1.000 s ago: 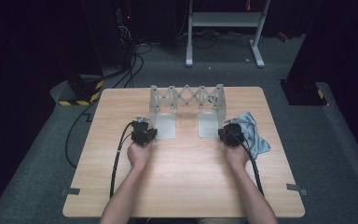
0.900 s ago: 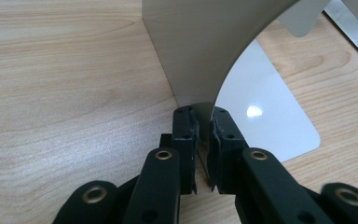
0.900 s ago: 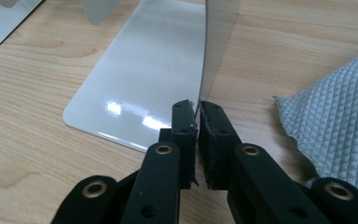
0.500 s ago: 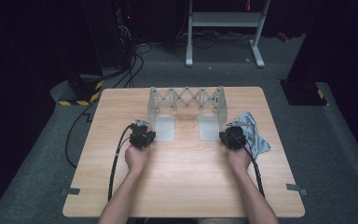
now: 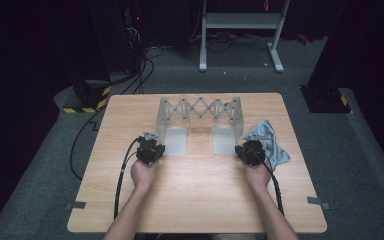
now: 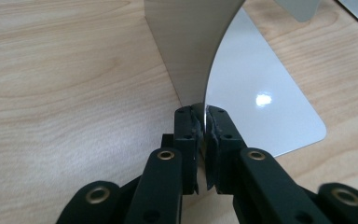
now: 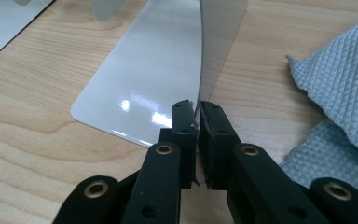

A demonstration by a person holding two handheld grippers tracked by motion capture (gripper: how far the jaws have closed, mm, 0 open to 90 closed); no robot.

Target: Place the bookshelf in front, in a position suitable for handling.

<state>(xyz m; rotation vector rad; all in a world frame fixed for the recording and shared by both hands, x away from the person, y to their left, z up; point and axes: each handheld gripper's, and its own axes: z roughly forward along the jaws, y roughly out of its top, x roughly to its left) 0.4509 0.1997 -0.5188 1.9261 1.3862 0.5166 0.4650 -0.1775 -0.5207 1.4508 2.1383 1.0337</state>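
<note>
The grey metal expandable book rack with scissor lattice stands on the wooden surface, long axis left-to-right. Left hand-held gripper and right hand-held gripper each clench an upright end plate.

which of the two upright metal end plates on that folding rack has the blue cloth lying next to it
The right end plate, the one the right gripper clamps. The blue cloth lies just outside it; beside the left end plate is bare table.

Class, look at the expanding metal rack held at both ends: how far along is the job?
Done: both tongs grip the rack, the left tongs on its left end plate, the right tongs on its right end plate. In hand: holding both ends. Left: probably sliding them together or apart; the lattice stands part-stretched.
</note>
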